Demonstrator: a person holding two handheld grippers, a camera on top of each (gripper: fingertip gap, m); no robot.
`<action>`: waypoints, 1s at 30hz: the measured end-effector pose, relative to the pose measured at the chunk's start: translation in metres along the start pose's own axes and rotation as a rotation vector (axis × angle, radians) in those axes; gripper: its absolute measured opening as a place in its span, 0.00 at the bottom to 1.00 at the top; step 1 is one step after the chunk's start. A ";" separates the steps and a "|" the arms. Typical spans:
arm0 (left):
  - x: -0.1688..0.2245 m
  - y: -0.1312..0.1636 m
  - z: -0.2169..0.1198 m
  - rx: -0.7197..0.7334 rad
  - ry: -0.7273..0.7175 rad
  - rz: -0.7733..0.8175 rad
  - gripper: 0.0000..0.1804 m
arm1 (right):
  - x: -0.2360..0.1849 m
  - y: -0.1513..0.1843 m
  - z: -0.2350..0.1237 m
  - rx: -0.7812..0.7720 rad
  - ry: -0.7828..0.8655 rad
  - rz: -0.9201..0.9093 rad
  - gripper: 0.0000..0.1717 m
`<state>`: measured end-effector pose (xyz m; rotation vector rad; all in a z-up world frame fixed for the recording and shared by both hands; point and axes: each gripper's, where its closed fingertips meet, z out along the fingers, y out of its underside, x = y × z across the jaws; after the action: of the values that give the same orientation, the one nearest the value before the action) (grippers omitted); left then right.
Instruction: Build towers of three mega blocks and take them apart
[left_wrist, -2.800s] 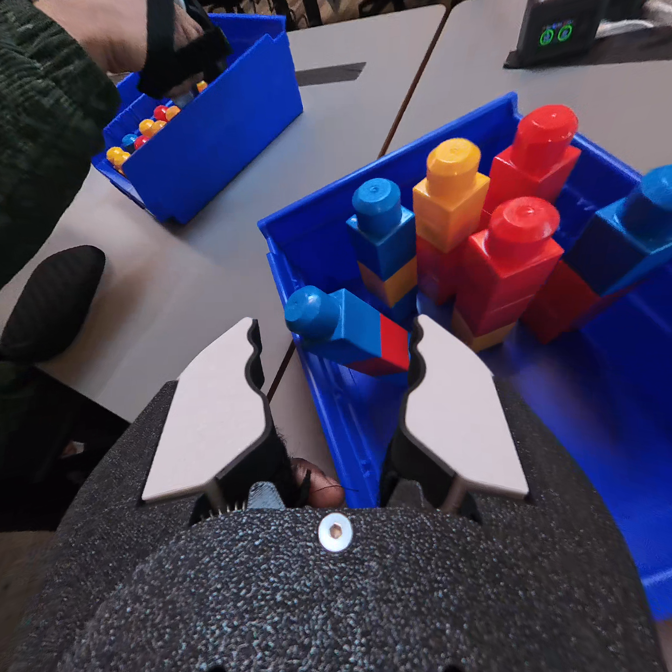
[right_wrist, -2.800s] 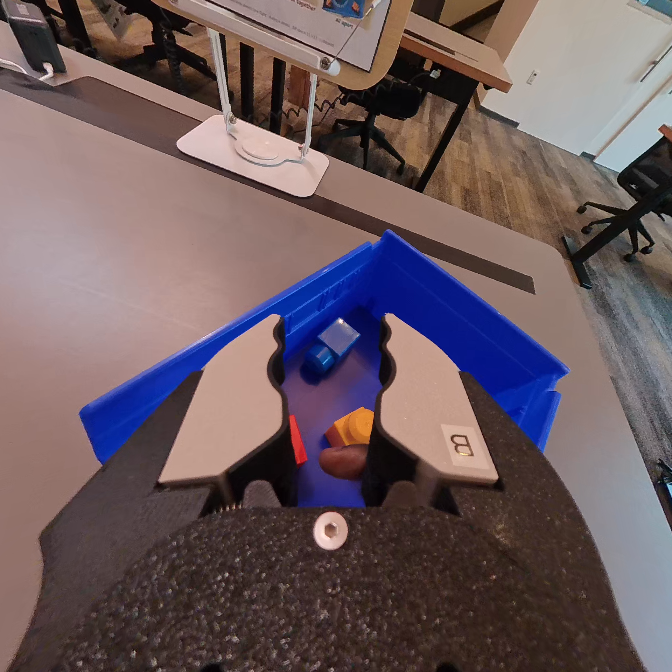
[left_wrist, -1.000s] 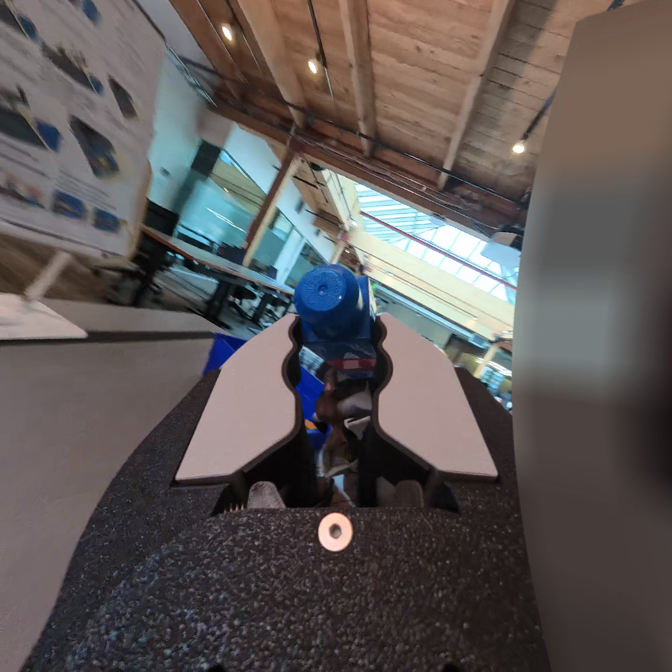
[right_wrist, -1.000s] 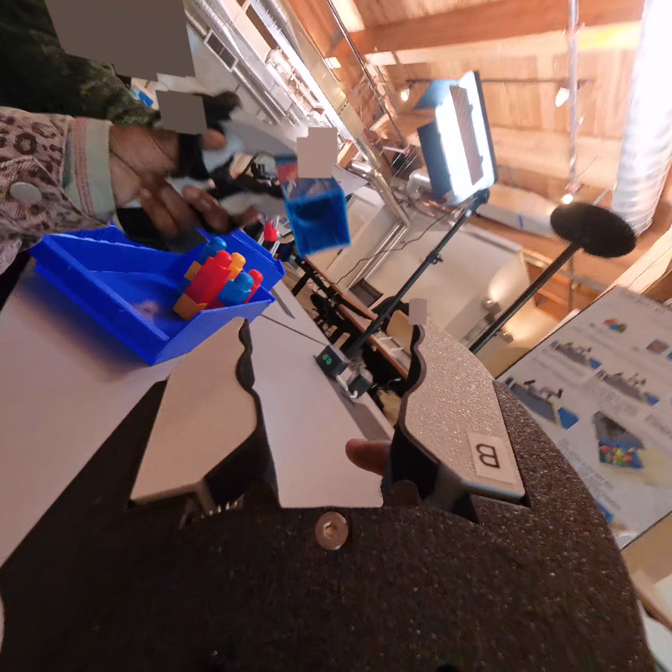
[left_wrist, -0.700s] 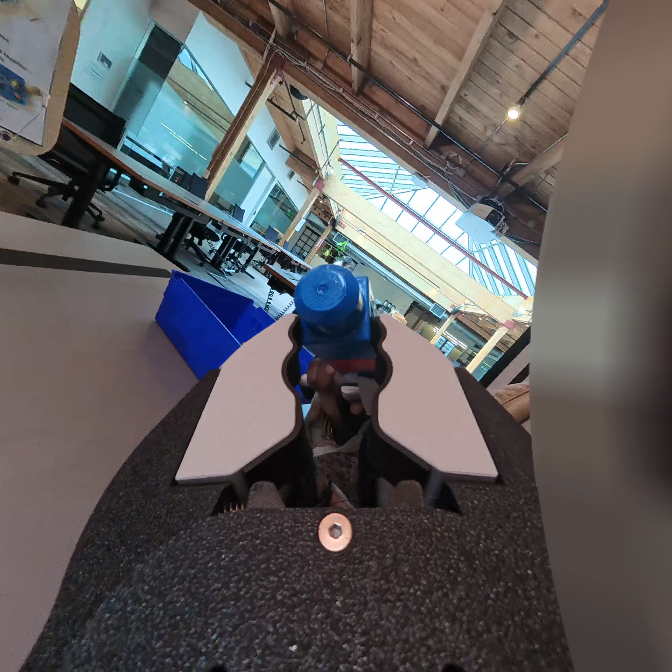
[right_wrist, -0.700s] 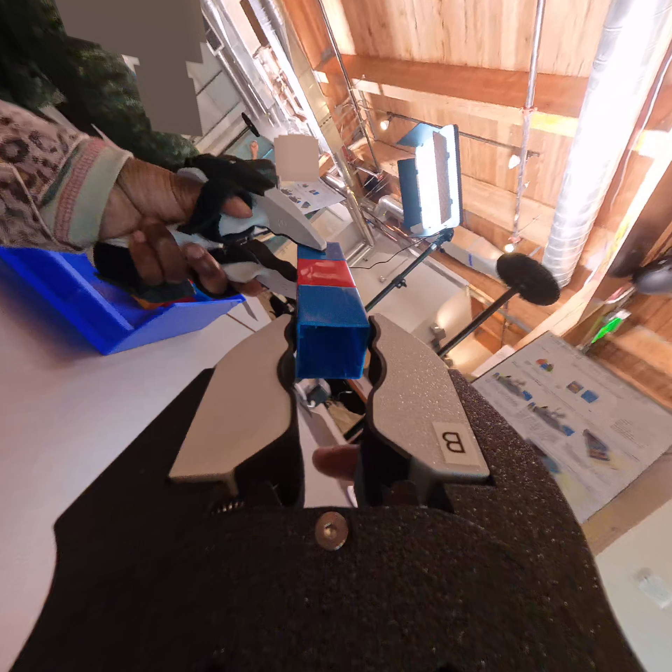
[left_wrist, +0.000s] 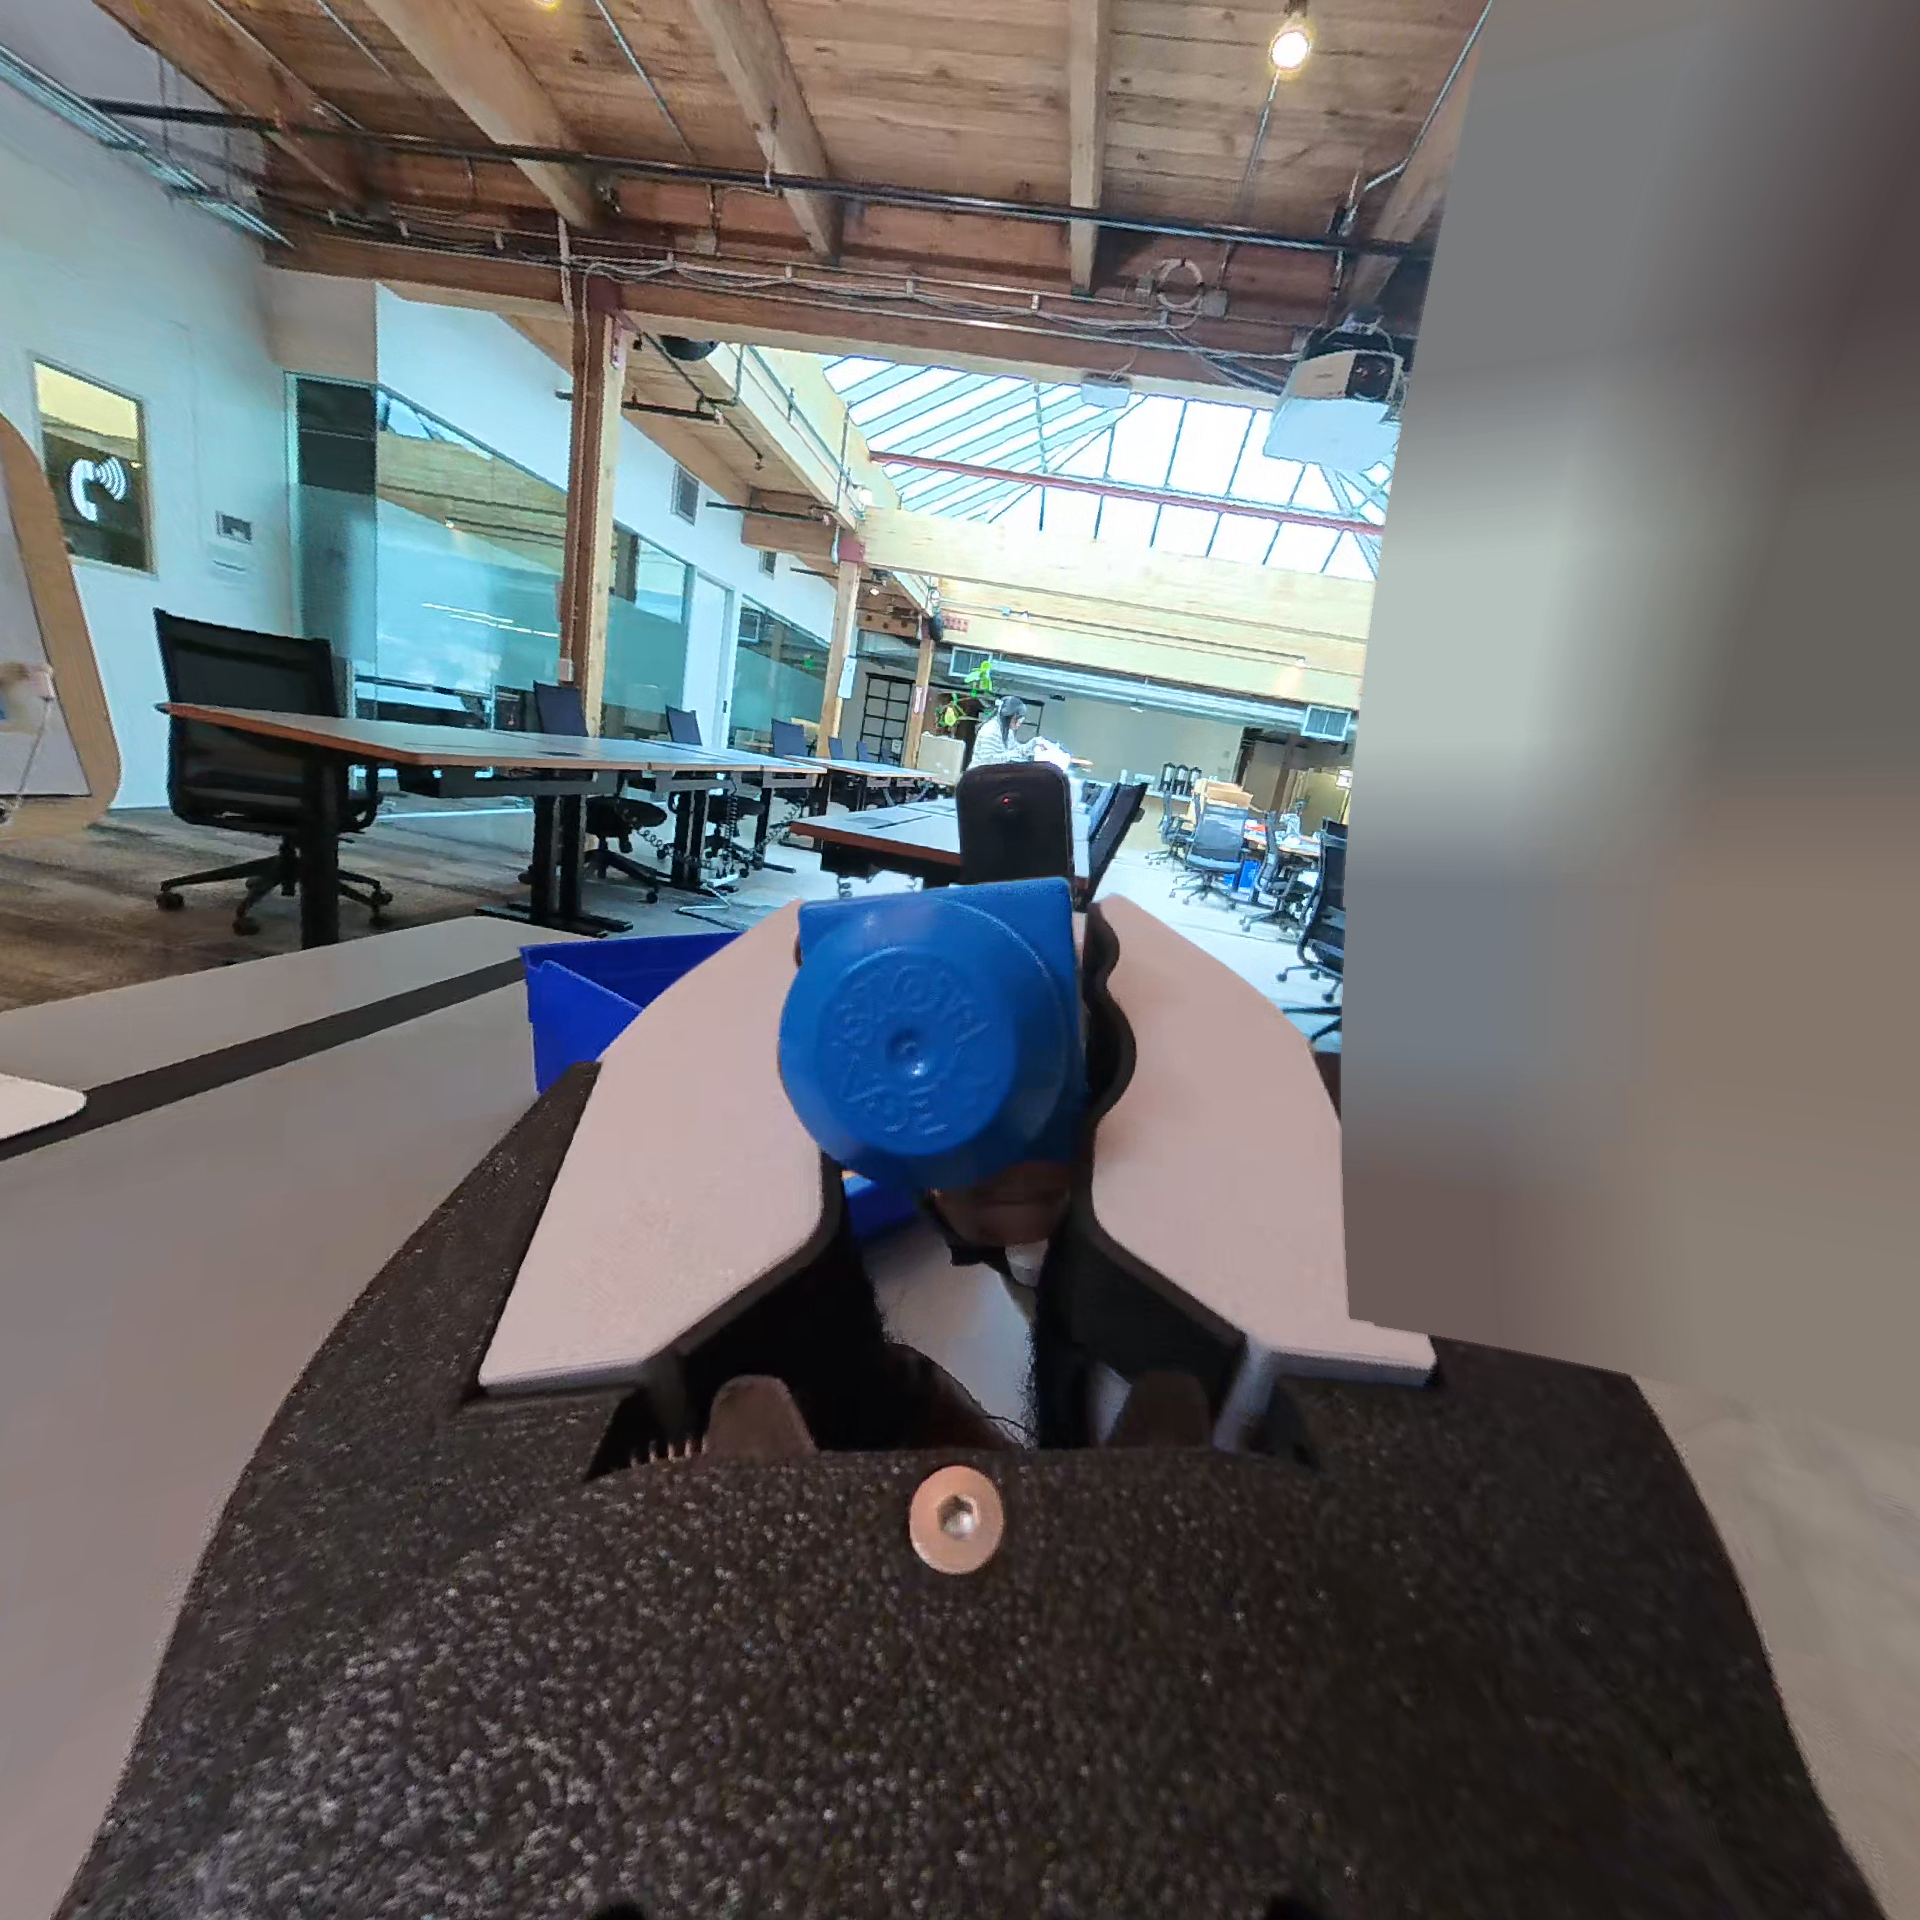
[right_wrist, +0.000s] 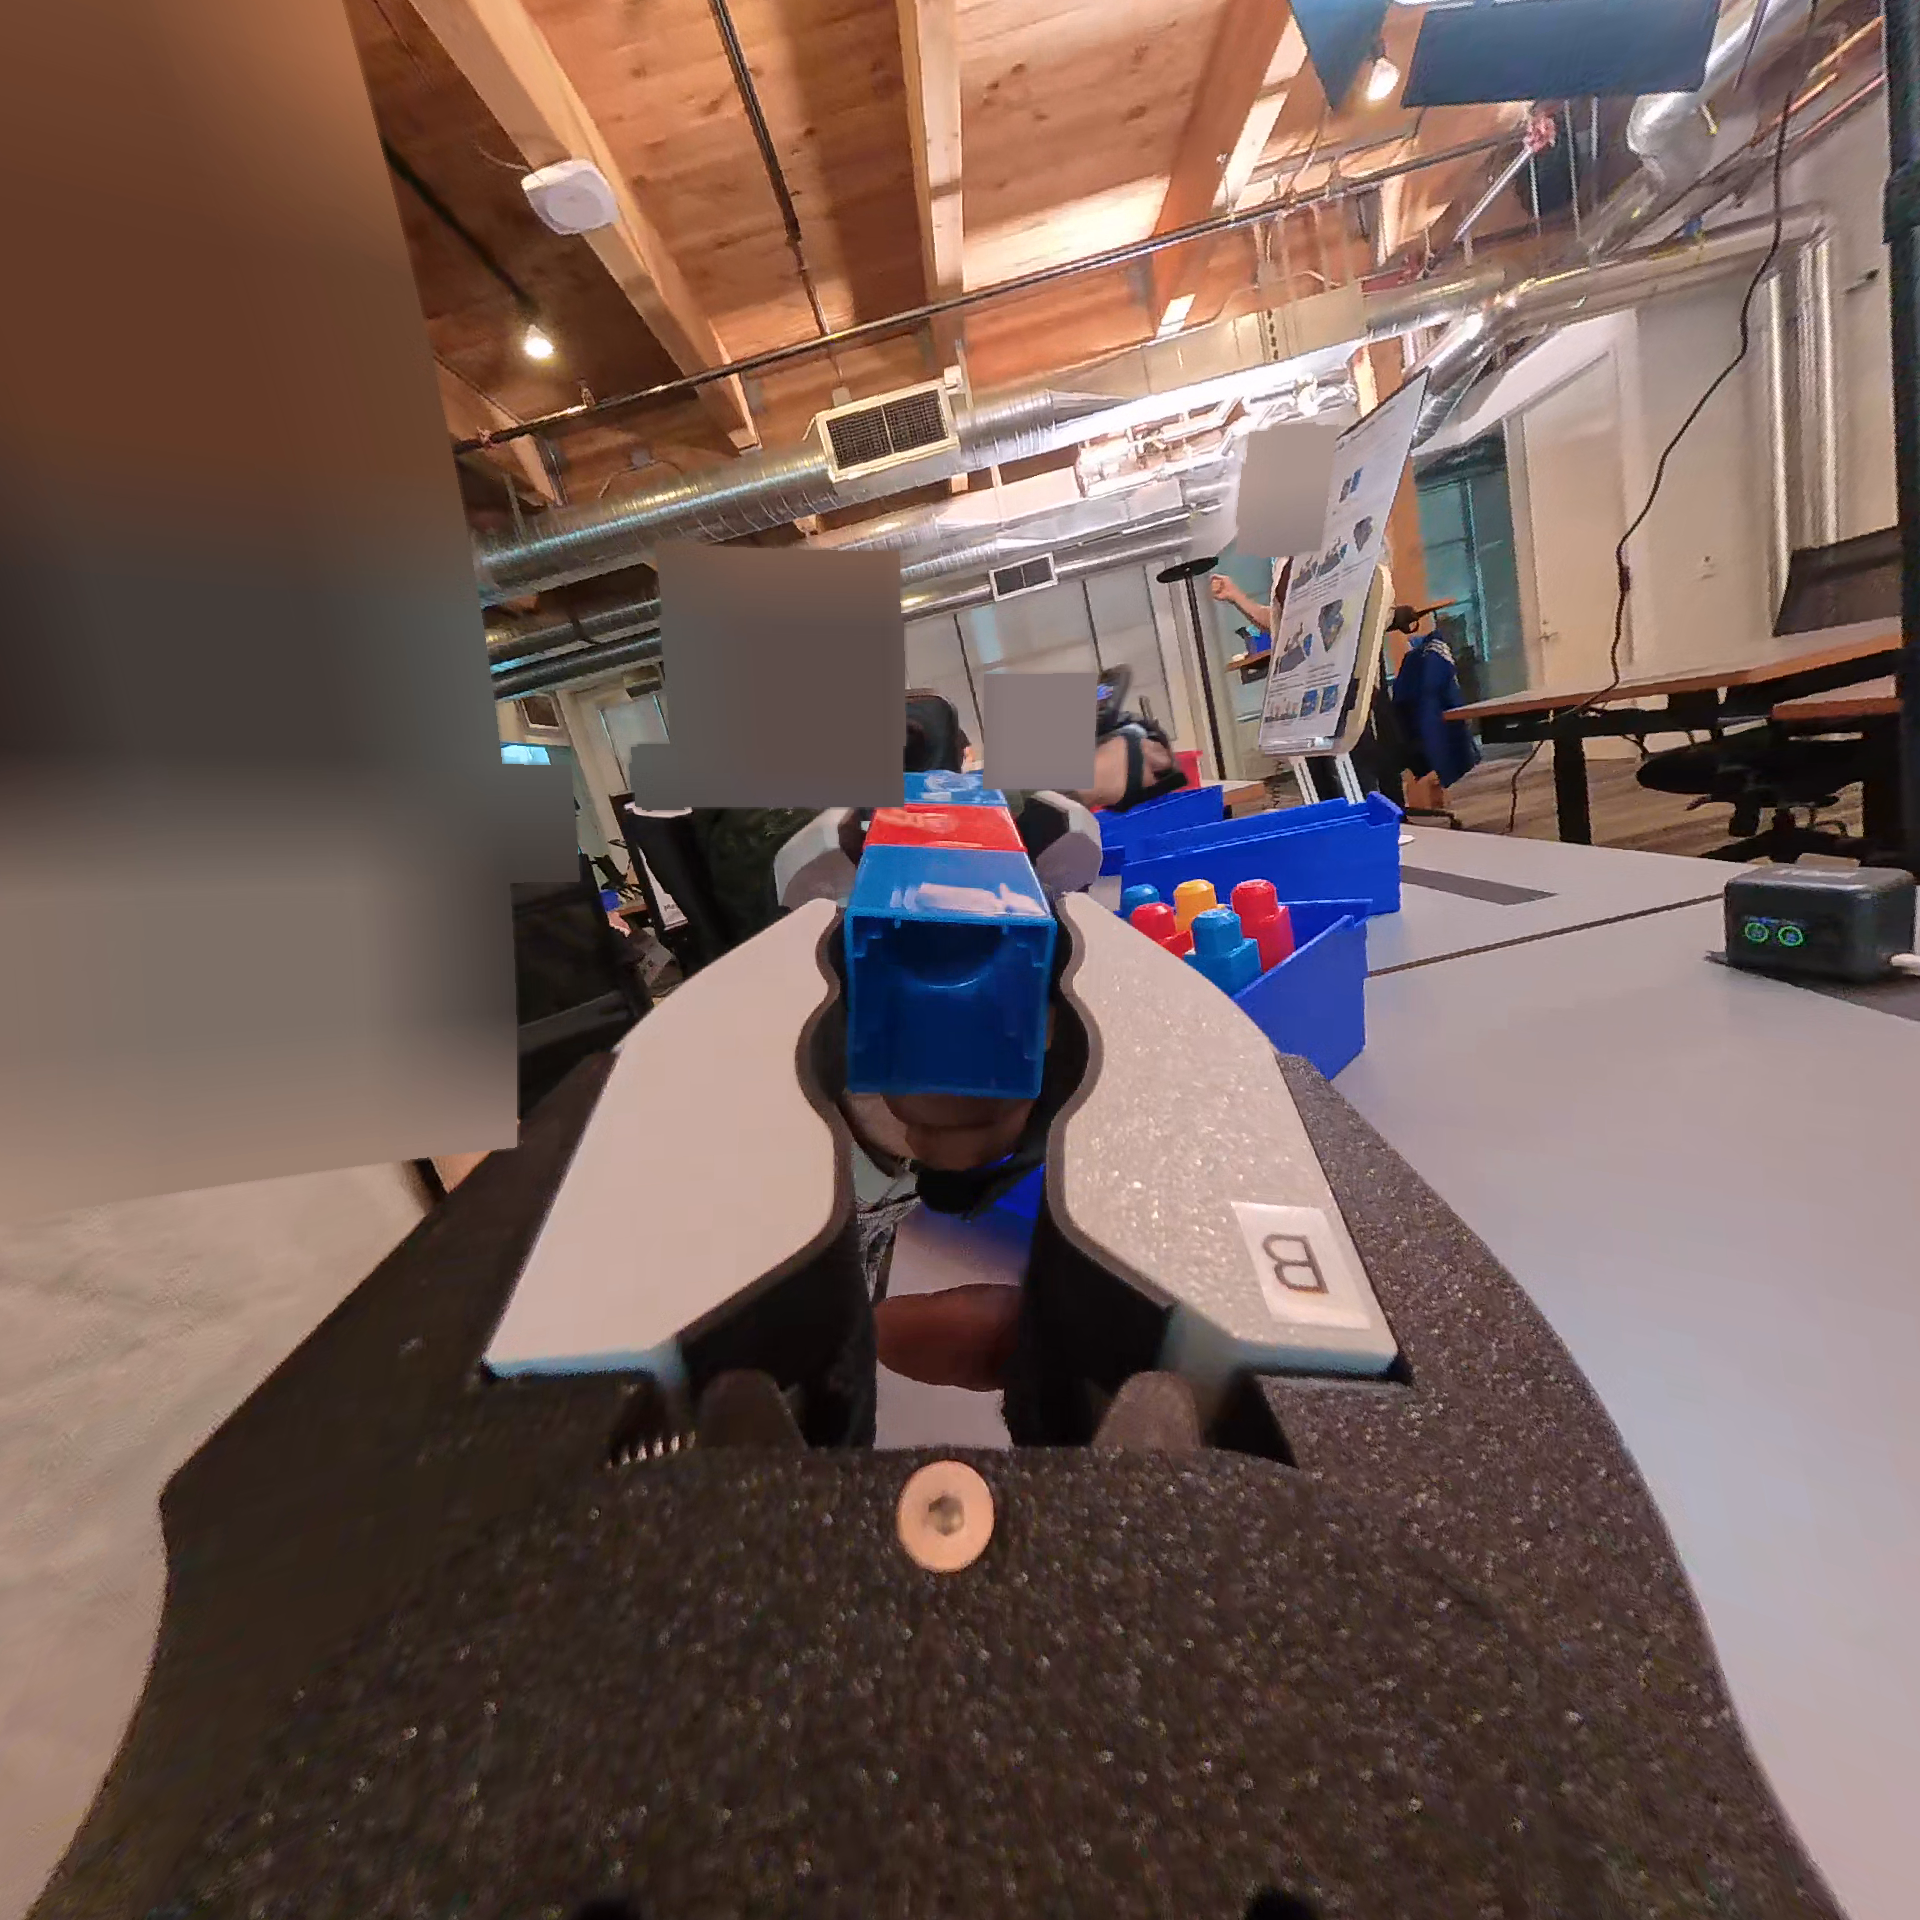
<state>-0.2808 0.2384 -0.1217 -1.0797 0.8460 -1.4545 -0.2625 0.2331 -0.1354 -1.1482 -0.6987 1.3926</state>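
Tower: I see one tower of three mega blocks, blue, red, blue, lying level in the air between my two grippers, above the desk.

Right gripper: my right gripper is clenched on the near blue block, whose hollow underside faces the camera. Both fingers press against its side walls.

Left gripper, own view: my left gripper has the far blue block between its fingers, the round stud pointing back at the lens. The left-hand finger sits against the block. On the right-hand side I see a dark strip between the block and the pad, so I cannot tell for sure whether that pad presses on it.

Left gripper, seen from the right wrist: its grey finger tips flank the far end of the tower beside the red block. It is small and partly masked there, so the contact is unclear.

Near bin: a blue bin sits on the desk just to the right of my right fingers, holding upright towers in red, blue and orange.

Far bins: more blue bins stand behind it.

Other bin: in the left wrist view a blue bin shows behind the left-hand finger.

Device: a small dark box with green lights rests on the desk at far right.
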 end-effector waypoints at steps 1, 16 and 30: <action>-0.001 0.001 0.000 -0.008 -0.010 0.007 0.25 | 0.001 0.000 0.000 -0.003 0.002 0.003 0.21; -0.017 -0.045 -0.044 0.094 -0.134 0.047 0.24 | 0.014 -0.040 -0.033 0.002 0.094 -0.073 0.21; -0.013 0.008 -0.006 -0.111 -0.105 0.038 0.24 | 0.009 -0.056 -0.047 -0.008 0.107 -0.144 0.21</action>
<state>-0.2833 0.2499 -0.1332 -1.2063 0.8758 -1.3198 -0.1965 0.2424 -0.1032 -1.1469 -0.6973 1.1999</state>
